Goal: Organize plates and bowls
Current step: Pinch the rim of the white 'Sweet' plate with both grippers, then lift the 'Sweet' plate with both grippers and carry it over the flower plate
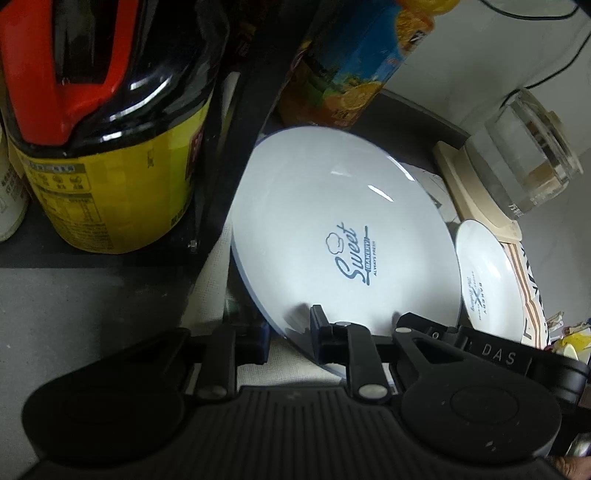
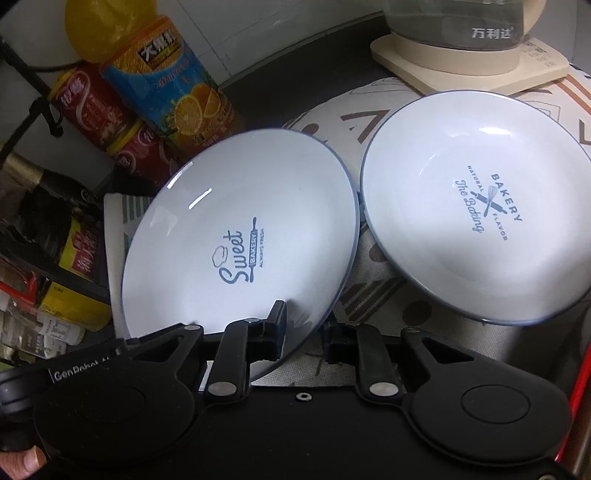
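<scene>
Holding: Sweet plate, rim pinched by your left gripper and right gripper. Unstacked: Bakery plate beside it.

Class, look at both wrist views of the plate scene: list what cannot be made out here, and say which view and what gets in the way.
1. Left wrist view: the Bakery plate is partly covered by the Sweet plate and the left gripper.
2. Right wrist view: the Sweet plate's lower rim sits behind the right gripper; its grip is unclear.
3. Right wrist view: the kettle is cut off by the top edge.
4. Left wrist view: the yellow-labelled bottle has print too small to read.
</scene>
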Demonstrator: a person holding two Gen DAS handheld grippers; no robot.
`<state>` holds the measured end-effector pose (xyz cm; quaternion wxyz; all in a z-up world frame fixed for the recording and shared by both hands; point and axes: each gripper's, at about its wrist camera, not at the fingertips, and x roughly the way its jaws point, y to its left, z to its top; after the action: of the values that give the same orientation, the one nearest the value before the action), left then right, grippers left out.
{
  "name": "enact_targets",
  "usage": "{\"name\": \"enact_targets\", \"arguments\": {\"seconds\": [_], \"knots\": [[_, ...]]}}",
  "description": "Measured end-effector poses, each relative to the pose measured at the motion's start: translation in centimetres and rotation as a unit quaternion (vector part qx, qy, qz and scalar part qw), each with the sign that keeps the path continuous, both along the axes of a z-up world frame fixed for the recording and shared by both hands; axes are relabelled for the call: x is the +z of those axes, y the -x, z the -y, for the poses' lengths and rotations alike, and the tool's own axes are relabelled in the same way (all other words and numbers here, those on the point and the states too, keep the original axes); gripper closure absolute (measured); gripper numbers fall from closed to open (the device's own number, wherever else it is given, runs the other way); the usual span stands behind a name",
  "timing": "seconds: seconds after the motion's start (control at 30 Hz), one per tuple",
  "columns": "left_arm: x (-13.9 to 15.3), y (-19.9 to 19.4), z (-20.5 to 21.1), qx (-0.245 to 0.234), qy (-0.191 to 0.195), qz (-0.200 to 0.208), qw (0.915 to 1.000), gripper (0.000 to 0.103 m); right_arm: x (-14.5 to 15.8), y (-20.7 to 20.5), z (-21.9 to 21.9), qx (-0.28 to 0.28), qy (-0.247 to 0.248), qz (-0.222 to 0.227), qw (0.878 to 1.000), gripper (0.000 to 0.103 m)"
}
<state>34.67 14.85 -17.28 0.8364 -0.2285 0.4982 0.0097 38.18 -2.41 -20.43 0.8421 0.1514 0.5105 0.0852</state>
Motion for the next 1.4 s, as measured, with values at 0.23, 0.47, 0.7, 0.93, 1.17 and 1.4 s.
{"name": "enact_targets", "arguments": {"seconds": [0.23,0.47,0.7,0.93,1.17,1.4], "knots": [[1.4,0.9,-0.2,0.005,0.013,0.01,0.9999,0.083,1.8,0.7,0.2,0.0,0.001,0.025,1.0,0.087],[2.2,1.8,0.1,0.003,0.015,0.011,0.9998,0.083,2.8,2.0,0.4,0.001,0.003,0.036,0.999,0.087],[3.2,2.9,0.6,0.001,0.017,0.022,0.9996,0.083,4.0,3.3,0.6,0.006,0.009,0.056,0.998,0.087],[5.0,4.5,1.9,0.007,0.007,0.038,0.9992,0.083,5.5,5.0,1.5,0.017,0.0,0.074,0.997,0.087],[6.6,7.3,2.9,0.013,-0.006,0.044,0.9989,0.083,6.8,7.5,1.9,0.029,-0.01,0.087,0.996,0.087],[7.1,10.5,3.5,0.031,-0.011,0.043,0.9985,0.083,7.0,9.8,1.7,0.052,-0.013,0.086,0.995,0.087]]}}
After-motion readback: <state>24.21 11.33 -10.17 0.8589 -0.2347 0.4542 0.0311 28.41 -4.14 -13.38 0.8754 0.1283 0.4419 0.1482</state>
